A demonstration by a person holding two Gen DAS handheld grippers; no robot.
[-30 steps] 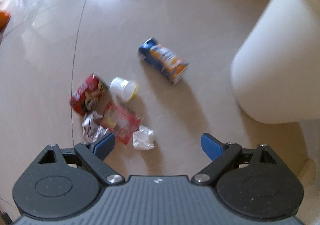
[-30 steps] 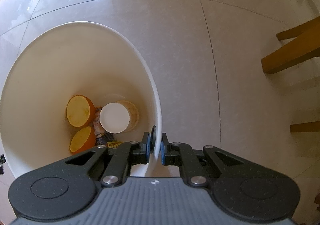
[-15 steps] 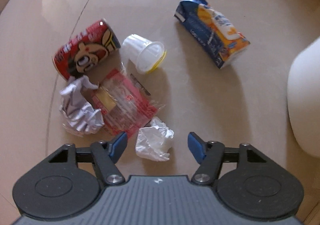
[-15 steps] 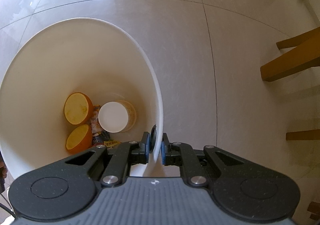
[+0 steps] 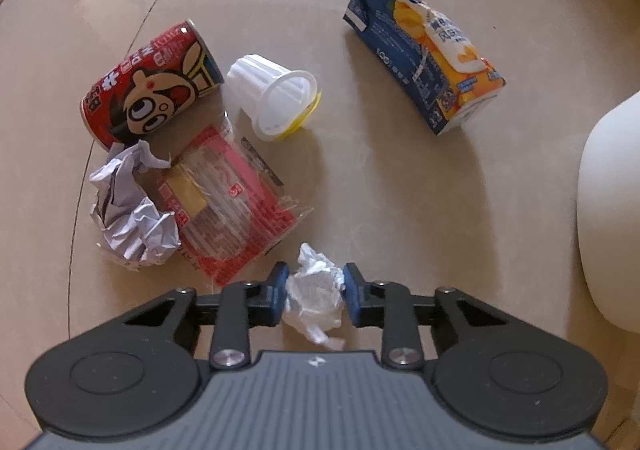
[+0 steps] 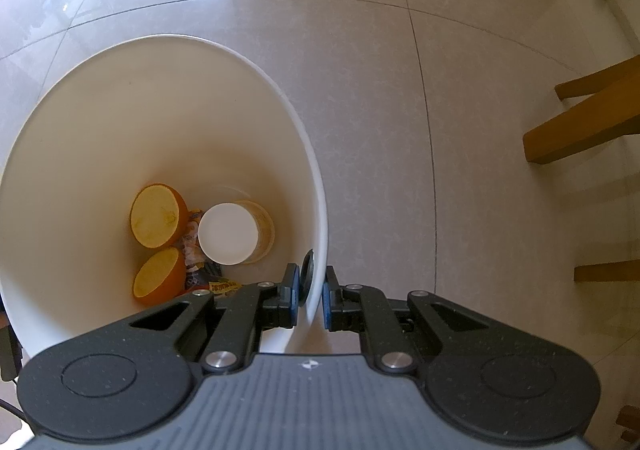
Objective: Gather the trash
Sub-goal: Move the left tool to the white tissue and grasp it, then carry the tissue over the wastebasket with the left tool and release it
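A small crumpled white paper ball (image 5: 314, 284) lies on the beige floor between the fingers of my left gripper (image 5: 315, 292). The jaws are closing and both pads touch the ball's sides. Beyond it lie a red snack wrapper (image 5: 228, 201), a bigger crumpled grey paper (image 5: 130, 209), a red cartoon can (image 5: 150, 95) on its side, a white plastic cup (image 5: 276, 99) and a blue and orange carton (image 5: 428, 49). My right gripper (image 6: 310, 298) is shut on the near rim of the white bin (image 6: 256, 69), one pad inside and one outside.
The bin's outer wall (image 5: 612, 217) bulges in at the right of the left wrist view. Inside the bin lie two orange halves (image 6: 158, 215), a white-lidded tub (image 6: 232, 234) and some wrappers. Wooden furniture legs (image 6: 584, 129) stand to the bin's right.
My left gripper has dropped toward the floor and its wide jaws have narrowed onto the small paper ball. The right gripper has stayed shut on the bin's rim.
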